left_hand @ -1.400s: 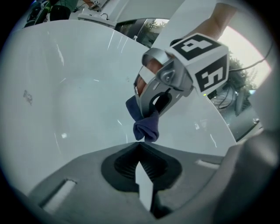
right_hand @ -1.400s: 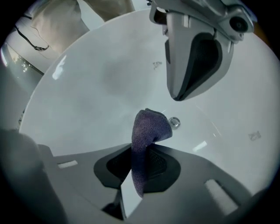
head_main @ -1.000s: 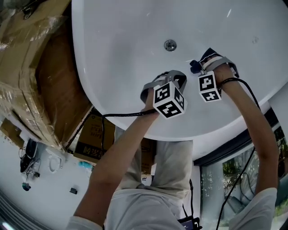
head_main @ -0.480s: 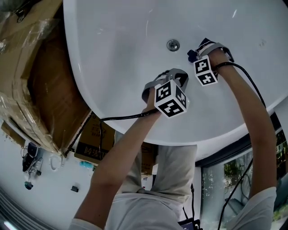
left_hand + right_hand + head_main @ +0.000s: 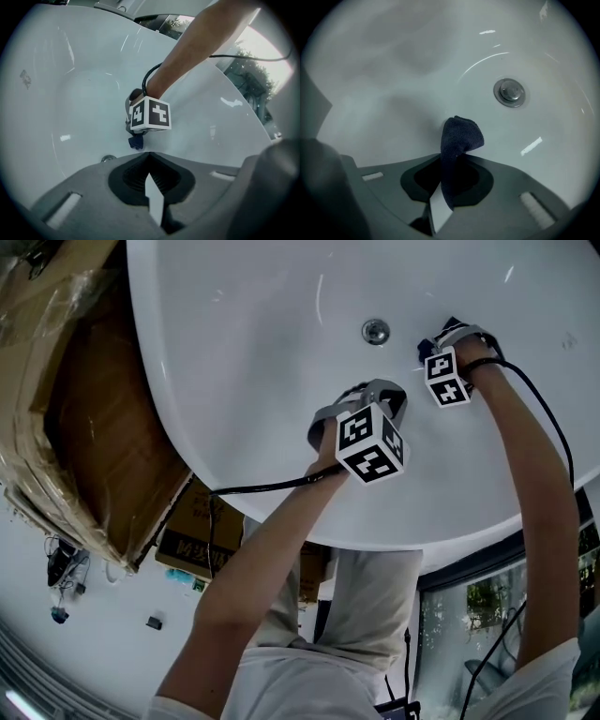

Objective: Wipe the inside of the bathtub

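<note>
Reaching down with the arm nearly straight, the right hand-held gripper (image 5: 440, 199) clamps a folded dark blue cloth (image 5: 459, 136) low inside the glossy white bathtub (image 5: 253, 362), near its round metal drain (image 5: 509, 92). The left hand-held gripper (image 5: 153, 206), jaws together and empty, hovers nearby on a bent arm.

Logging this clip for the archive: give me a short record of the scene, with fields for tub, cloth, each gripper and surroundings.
Setting: white bathtub, drain in its floor
Cloth: dark blue cloth, its tip seems to meet the tub floor beside the drain
Right gripper: shut on the cloth
Left gripper: shut, nothing between its jaws, held inside the tub
Outside tub: cardboard boxes
</note>
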Tool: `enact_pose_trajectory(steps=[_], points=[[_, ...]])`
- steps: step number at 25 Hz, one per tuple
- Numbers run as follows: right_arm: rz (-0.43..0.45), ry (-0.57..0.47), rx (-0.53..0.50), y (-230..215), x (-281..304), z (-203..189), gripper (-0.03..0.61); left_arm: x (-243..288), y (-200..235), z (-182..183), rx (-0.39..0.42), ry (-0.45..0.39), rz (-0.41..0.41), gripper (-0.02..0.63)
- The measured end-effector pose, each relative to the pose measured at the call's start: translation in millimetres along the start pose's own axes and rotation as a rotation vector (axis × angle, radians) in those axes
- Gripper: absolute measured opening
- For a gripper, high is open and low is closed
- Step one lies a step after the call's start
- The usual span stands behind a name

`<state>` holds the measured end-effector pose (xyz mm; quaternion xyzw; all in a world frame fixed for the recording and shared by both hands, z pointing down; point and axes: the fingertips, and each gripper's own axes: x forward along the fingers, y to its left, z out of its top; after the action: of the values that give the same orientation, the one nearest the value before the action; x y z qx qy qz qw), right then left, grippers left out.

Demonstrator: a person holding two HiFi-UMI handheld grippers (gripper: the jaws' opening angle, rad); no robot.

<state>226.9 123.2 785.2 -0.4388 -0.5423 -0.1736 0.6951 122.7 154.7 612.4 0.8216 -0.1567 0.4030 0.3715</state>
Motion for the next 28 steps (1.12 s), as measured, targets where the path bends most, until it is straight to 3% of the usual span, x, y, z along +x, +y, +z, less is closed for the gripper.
enact_pose_trajectory(steps=[9, 28], points=[[0.056, 0.033, 0.020, 23, 8, -14, 0.051, 0, -10, -5, 0.011, 0.009, -0.008, -0.005], [0.036, 0.004, 0.002, 58, -26, 3, 0.049, -20, -29, 11, 0.026, -0.003, 0.003, -0.004]])
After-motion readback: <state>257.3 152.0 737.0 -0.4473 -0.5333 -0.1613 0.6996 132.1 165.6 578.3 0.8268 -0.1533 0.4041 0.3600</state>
